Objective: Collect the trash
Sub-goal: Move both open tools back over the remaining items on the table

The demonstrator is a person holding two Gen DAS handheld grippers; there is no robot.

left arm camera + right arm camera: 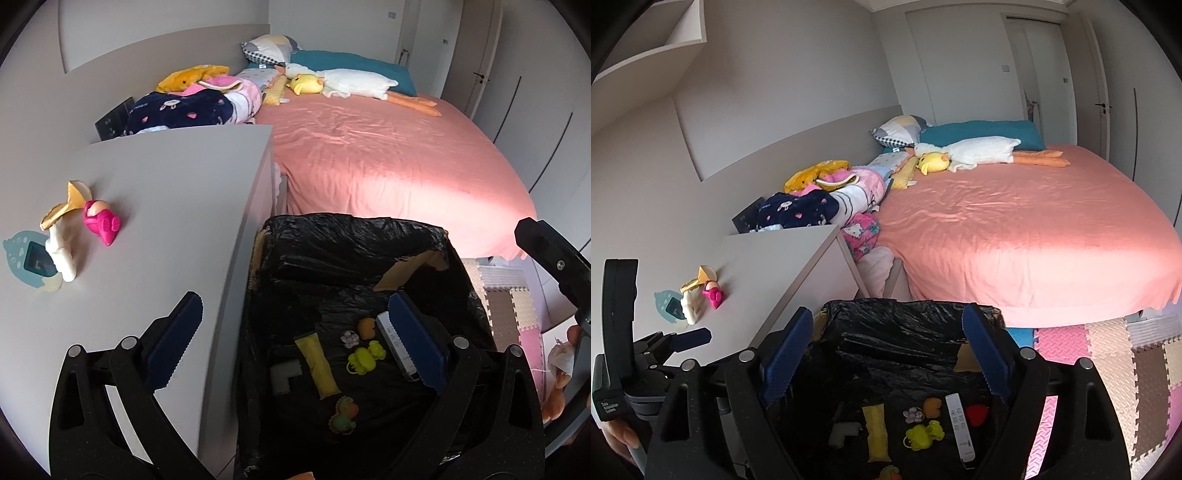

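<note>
Hovering both my jaws wide and empty over the black bin (354,236), I am eyeing the pink toy (102,223) on the tabletop (177,192). I am thinking I should reach slowly and pinch its middle.

Left gripper (295,325) with black angular plastic arms, round silver pivot screws, dark blue ribbed pads with saw-tooth edges, right gripper (888,354) of the same build, black handle at nine o'clock bearing a white-lettered label

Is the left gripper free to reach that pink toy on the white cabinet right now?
Probably yes. The left gripper is open and empty above the bin, and bare cabinet top lies between it and the pink toy; nothing blocks the way.
</note>
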